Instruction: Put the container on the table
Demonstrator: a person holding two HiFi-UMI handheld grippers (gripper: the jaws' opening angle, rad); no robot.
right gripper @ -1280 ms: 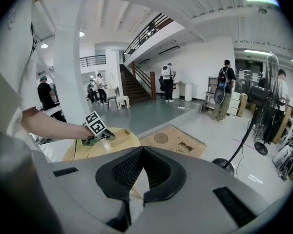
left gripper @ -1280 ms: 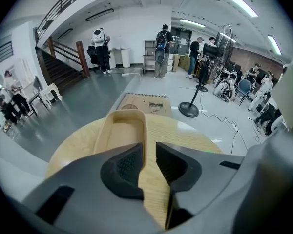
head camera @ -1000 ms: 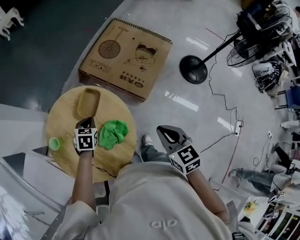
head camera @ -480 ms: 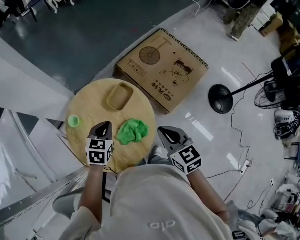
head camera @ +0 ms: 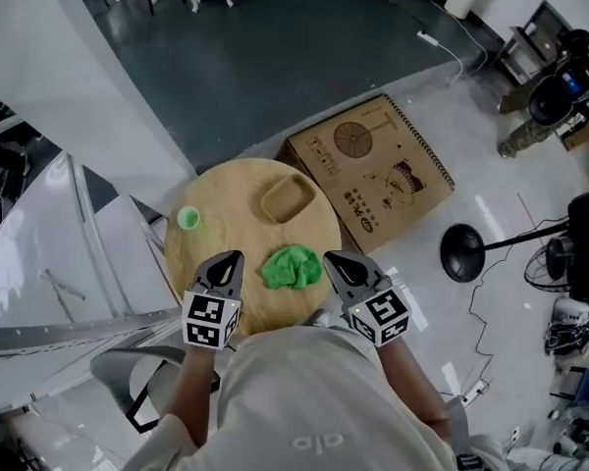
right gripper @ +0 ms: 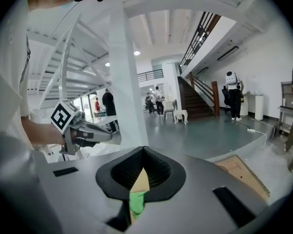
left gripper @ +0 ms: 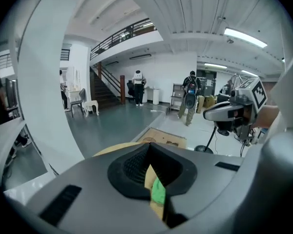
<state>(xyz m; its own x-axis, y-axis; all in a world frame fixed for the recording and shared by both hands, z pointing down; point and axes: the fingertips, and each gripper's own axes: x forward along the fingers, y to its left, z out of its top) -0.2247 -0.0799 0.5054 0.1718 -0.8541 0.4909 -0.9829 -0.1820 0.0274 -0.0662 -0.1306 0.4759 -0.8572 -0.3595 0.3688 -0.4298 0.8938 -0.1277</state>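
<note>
Table (head camera: 226,199) near rim hidden behind torso (head camera: 319,400); fan stand (head camera: 463,254) cut at right edge.

Large open hall, workshop or lab use. Evidence: dark staircase with railing (left gripper: 105,89) at left centre, railed mezzanine balcony (left gripper: 124,33) above it, bare grey-green floor (head camera: 304,57) at top, black pedestal fan stand (head camera: 463,253) at right.

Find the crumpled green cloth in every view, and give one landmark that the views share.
Head view: the crumpled green cloth lies at the picture's centre, on the near edge of the round wooden table.
Left gripper view: the cloth shows as a green sliver at bottom centre.
Right gripper view: the cloth is again a green sliver at bottom centre.
Shared landmark: the flat brown cardboard box on the floor beyond the table.
</note>
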